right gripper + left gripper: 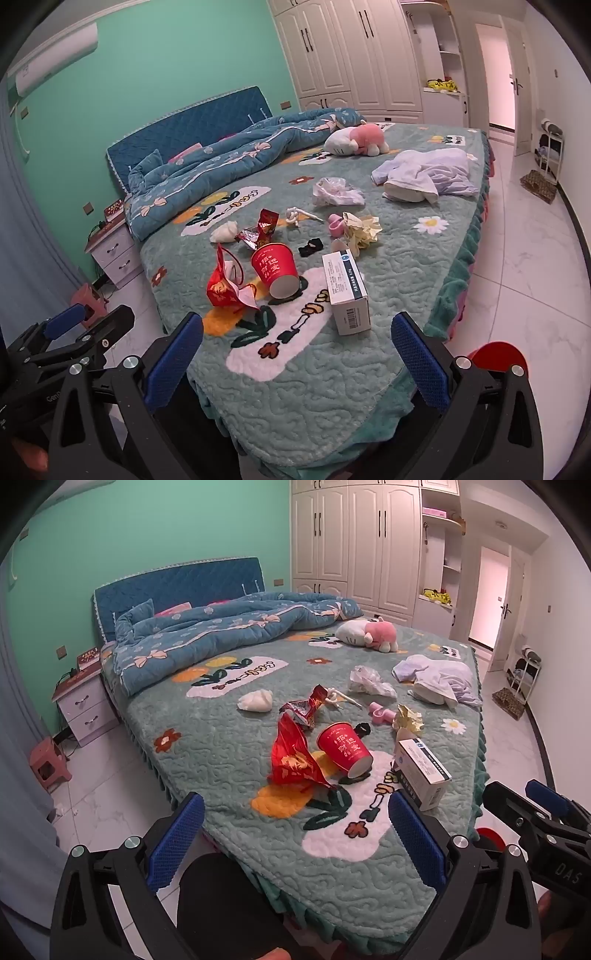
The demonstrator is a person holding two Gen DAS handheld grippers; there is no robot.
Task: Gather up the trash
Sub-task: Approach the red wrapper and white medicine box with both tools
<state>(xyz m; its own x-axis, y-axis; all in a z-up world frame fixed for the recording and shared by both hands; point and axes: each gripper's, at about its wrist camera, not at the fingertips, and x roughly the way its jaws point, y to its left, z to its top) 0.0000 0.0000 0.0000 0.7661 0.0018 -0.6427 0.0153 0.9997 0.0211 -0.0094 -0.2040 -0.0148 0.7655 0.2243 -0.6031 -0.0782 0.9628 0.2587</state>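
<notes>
Trash is all still lying on the bed, so as far as I can judge the collecting has not begun. Nearest the foot end sit a torn red foil wrapper, a red paper cup tipped on its side, and a white medicine box just beside the cup. Further up the quilted cover lie a second crumpled red wrapper, a white tissue wad, a clear plastic bag and a crumpled yellowish paper. A small pink item, a black hair tie and a white knotted thing lie among them; whether those count as trash I cannot tell.

Both tools hover short of the pile over the foot of the bed. The left gripper stands spread wide with nothing between its blue pads, and the right gripper is likewise released and empty.

No bin or bag for the rubbish shows clearly; a red round shape by the right tool is too hidden to name. Everything remains to be picked up.
</notes>
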